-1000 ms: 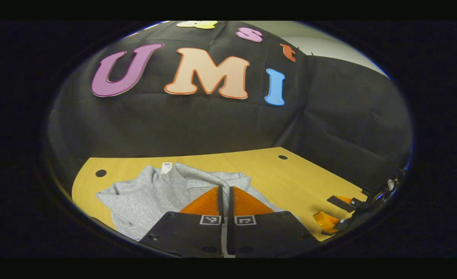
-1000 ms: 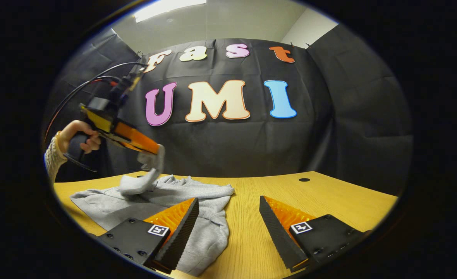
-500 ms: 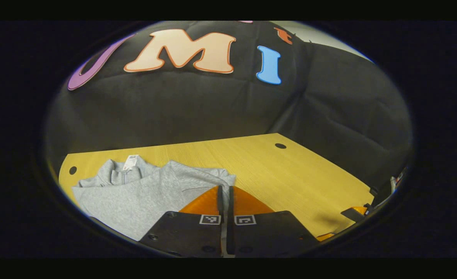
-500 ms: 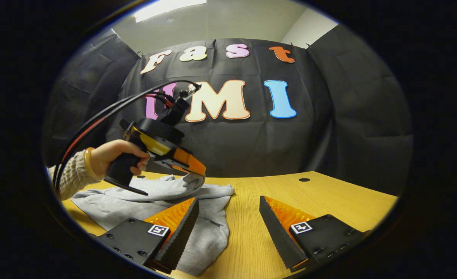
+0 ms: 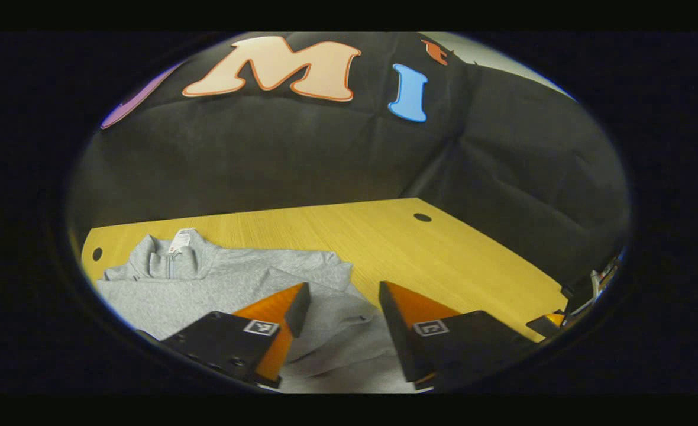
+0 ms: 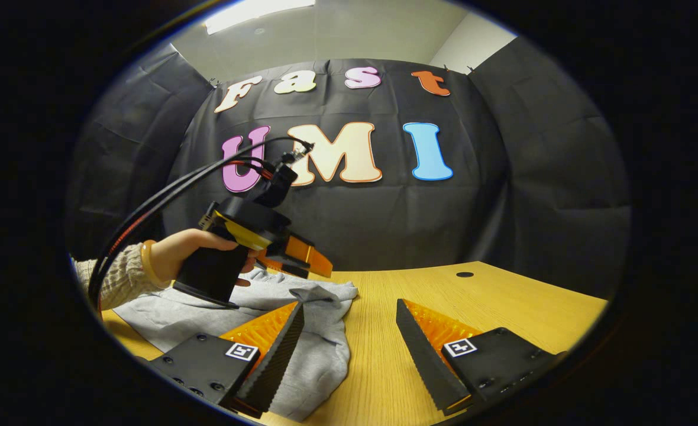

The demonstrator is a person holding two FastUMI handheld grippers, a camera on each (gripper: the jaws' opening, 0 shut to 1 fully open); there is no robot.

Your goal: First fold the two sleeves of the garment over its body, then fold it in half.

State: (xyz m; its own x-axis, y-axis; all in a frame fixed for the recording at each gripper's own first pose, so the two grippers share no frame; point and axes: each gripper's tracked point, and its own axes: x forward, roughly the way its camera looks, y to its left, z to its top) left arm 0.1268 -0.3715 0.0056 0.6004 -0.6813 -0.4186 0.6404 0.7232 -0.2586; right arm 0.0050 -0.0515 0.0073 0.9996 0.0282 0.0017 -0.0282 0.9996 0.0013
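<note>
- A grey garment (image 5: 219, 284) is lying on the left part of a wooden counter (image 5: 443, 260), its collar and a small white tag (image 5: 178, 241) pointing toward the far edge.
- In the left gripper view, the left tongs (image 5: 340, 296) are hovering just over the near part of the garment with their fingers spread apart, grasping nothing (cloth is showing through the gap between them).
- In the right gripper view, the right tongs (image 6: 349, 313) are also standing released, one finger over the garment's right edge (image 6: 325, 349) and the other over bare counter (image 6: 503, 296).
- Farther off in that same view, a hand (image 6: 189, 254) in a knitted sleeve (image 6: 115, 281) is holding the left gripper's handle above the garment, with black cables (image 6: 165, 189) arching up and back from it.
- A fold of cloth (image 6: 313, 294) is lying bunched just under those far tongs.
- Two dark round holes are showing in the counter, one near its far right (image 5: 422, 217) and one at its far left (image 5: 97, 254).
</note>
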